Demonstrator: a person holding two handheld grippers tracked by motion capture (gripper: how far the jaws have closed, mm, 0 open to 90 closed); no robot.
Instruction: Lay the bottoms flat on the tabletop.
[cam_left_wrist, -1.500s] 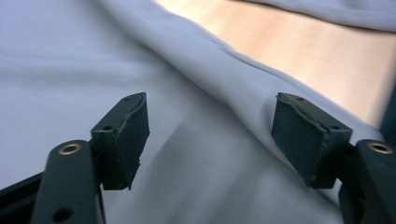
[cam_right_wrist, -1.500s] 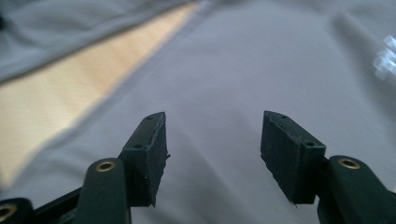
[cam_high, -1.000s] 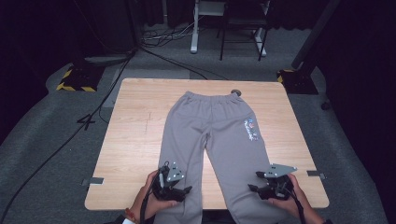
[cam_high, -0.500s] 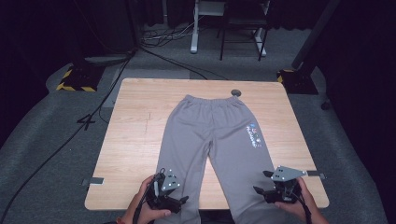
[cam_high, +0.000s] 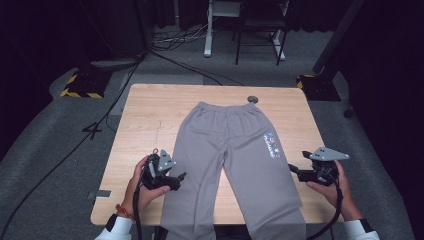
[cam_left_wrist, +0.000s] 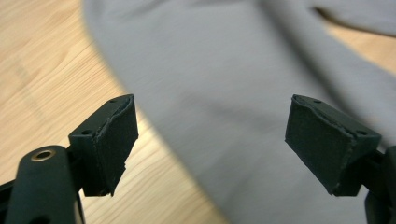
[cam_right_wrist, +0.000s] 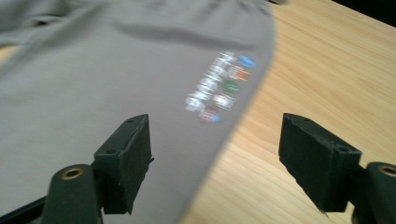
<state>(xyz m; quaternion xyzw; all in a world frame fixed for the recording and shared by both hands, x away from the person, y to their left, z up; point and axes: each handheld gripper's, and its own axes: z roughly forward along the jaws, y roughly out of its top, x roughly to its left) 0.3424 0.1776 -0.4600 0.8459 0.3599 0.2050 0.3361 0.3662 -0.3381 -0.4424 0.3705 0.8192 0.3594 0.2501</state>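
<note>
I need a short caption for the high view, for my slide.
Grey sweatpants lie flat on the wooden table, with the open left gripper and right gripper beside its legs.

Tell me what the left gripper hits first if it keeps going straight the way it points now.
Most likely the grey sweatpants: the left gripper, jaws open with nothing between them, looks along its jaws at the outer edge of one pant leg lying flat on the light wooden table. Depth is unclear, so it may touch wood first.

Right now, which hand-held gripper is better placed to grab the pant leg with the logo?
Right hand-held gripper: open, beside the outer edge of the grey pants near the logo.
</note>
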